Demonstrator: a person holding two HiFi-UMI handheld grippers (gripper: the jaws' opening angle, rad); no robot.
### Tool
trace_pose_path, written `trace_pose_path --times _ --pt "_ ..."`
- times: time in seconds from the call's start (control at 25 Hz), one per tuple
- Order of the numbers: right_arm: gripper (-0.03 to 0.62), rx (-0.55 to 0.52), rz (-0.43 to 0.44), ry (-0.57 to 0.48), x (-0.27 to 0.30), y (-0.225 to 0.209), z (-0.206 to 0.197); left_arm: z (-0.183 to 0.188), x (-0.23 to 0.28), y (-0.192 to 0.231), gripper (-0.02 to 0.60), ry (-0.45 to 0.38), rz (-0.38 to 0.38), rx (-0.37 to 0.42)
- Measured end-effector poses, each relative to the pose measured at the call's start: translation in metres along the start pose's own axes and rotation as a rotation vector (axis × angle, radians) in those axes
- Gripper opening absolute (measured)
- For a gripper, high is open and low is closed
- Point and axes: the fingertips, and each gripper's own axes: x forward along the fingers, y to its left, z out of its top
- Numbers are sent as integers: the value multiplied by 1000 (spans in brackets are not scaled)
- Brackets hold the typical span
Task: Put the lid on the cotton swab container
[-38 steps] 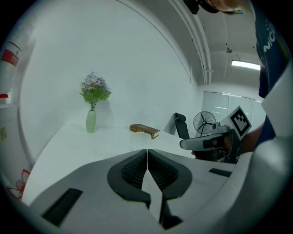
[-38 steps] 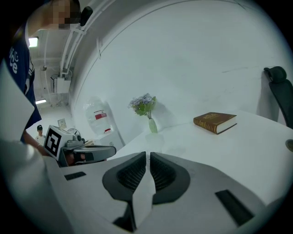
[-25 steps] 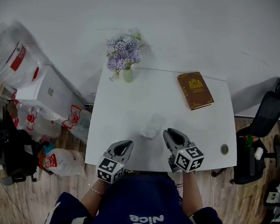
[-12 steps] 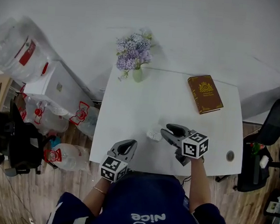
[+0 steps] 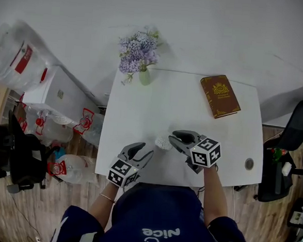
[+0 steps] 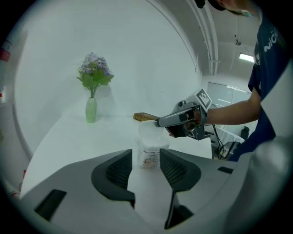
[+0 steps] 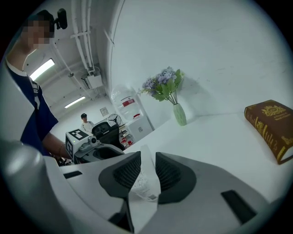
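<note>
**One grip closed, one open**

Head view: the cotton swab container (image 5: 163, 142) stands on the white bench (image 5: 158, 103), near the front edge, between the left gripper (image 5: 143, 151) and the right gripper (image 5: 174, 137).

Left gripper view: its fingers (image 6: 114, 171) have just been opening and stand apart, with the container ahead of them, untouched.

Right gripper view: its fingers clamp the clear lid (image 7: 144, 161).

A white table (image 5: 158, 103) stands against a pale wall (image 5: 225, 30). At its far edge a green vase (image 5: 144, 77) holds purple flowers (image 5: 138, 52). A brown book (image 5: 220, 96) lies near the far right corner, and a small round disc (image 5: 249, 163) lies by the right edge. The floor (image 5: 36, 213) is wood planks. Left of the table are a white cabinet (image 5: 52, 93), large water jugs (image 5: 13, 56), clear containers with red marks (image 5: 84, 126) and a black chair (image 5: 19, 160). Another black chair (image 5: 296, 125) stands at the right. Strip lights (image 7: 43, 68) and pipes (image 7: 84, 32) run along the ceiling.
</note>
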Motion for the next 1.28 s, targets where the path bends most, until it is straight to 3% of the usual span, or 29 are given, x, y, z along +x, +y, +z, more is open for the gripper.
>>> trace_pose_path --times 0.04,0.12,0.36,0.52,0.68,0.92,1.12,1.28 --pt "120 -5 2 2 0 0 0 -2 6 -1 205 22 -36 21" --pt "117 -12 5 6 0 0 0 -6 19 -3 239 63 -100 77" --pt "110 -28 48 8 0 -1 -1 -29 53 1 275 225 -254 240" --pt "107 -56 78 9 1 2 0 -24 63 -2 296 227 -343 260" --pt "104 -44 99 4 1 2 0 -31 70 -13 296 288 -437 357" --pt "104 -57 89 9 1 0 1 -28 77 -11 281 281 -413 353" --pt "104 -42 164 -15 -5 15 4 -28 78 -11 279 272 -394 350" --pt "104 -38 148 -36 -5 17 8 -27 79 -10 279 263 -357 329"
